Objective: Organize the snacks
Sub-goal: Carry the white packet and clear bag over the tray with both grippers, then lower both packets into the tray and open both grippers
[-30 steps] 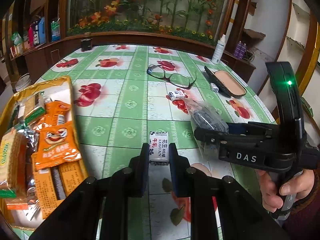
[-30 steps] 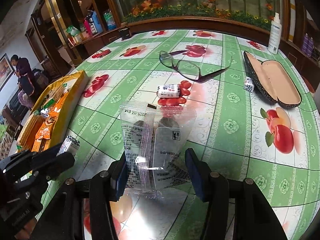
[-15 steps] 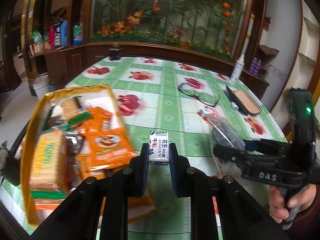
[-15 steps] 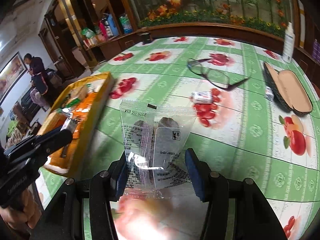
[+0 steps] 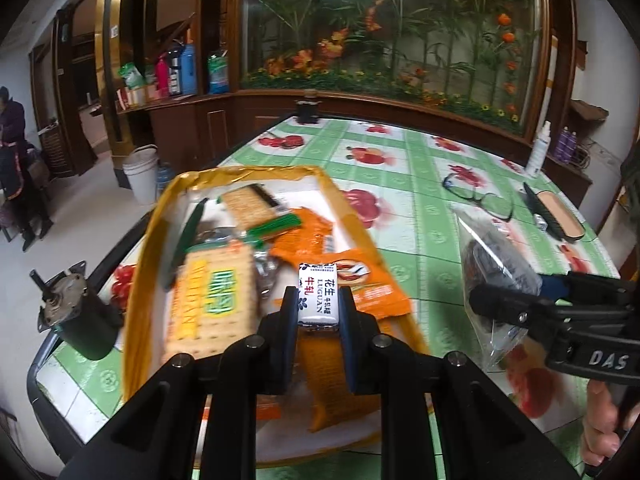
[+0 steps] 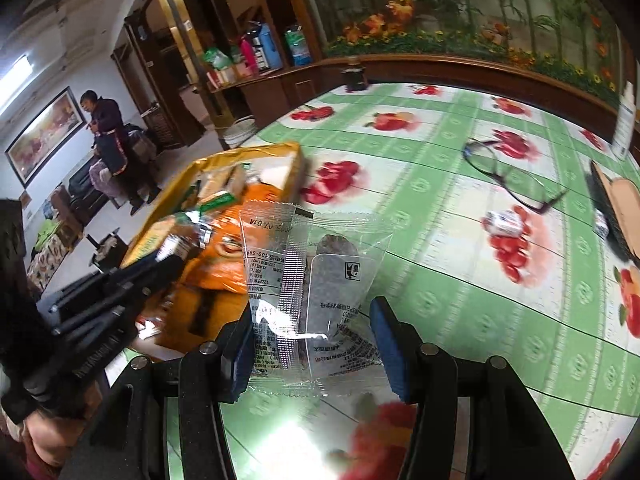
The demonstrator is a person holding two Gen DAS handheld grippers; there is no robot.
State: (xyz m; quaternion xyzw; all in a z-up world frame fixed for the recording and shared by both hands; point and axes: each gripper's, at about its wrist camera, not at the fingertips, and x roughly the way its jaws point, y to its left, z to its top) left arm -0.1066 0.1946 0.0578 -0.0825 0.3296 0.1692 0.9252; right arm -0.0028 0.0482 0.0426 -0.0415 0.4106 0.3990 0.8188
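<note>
The left gripper [image 5: 319,312] pinches a small white wrapped candy [image 5: 318,293], held above the snacks in the yellow tray [image 5: 224,173] at the table's edge. The right gripper [image 6: 310,330] clamps a clear packet [image 6: 316,276] of dark snacks by its sides, just beside the tray over the green fruit-print tablecloth [image 6: 448,272]. Glasses [image 6: 508,176] lie farther back.

Snack tray [image 5: 152,240] at the table's [image 5: 400,184] left edge, glasses [image 5: 480,196] and glasses case [image 5: 556,216] far right
</note>
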